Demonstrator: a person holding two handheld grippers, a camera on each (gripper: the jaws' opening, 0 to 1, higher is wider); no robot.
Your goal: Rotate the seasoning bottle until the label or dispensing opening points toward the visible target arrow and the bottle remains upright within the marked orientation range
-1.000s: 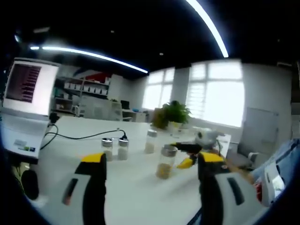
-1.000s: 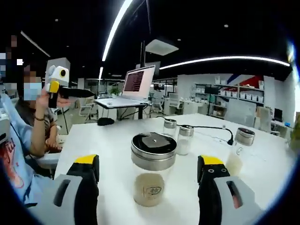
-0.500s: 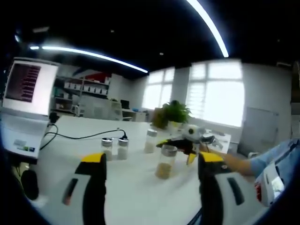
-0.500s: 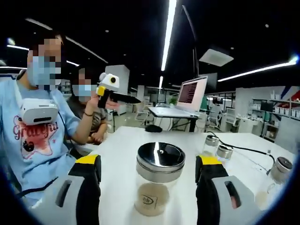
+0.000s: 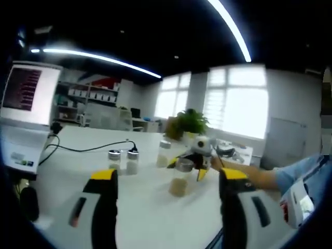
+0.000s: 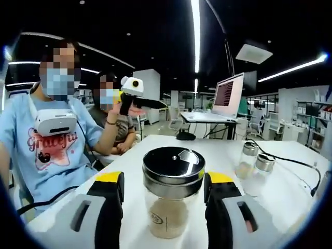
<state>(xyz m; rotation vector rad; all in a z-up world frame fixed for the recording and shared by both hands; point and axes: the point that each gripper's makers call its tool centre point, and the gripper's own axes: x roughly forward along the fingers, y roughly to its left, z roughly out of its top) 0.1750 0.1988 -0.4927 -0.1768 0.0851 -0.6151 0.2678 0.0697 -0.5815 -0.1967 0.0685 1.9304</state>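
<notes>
White table (image 6: 290, 197), dim office.

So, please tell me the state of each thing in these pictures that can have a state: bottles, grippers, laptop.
seasoning bottle: upright, lid on, between the right gripper's jaws
right gripper: jaws close around the bottle; contact cannot be told
left gripper: open, empty, raised
two small shakers: upright, capped
laptop: open, screen lit
cable: lying loose on the table

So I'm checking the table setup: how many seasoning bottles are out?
4: one between the right tool jaws, two small ones side by side by the cable, one farther back near the plant.
</notes>
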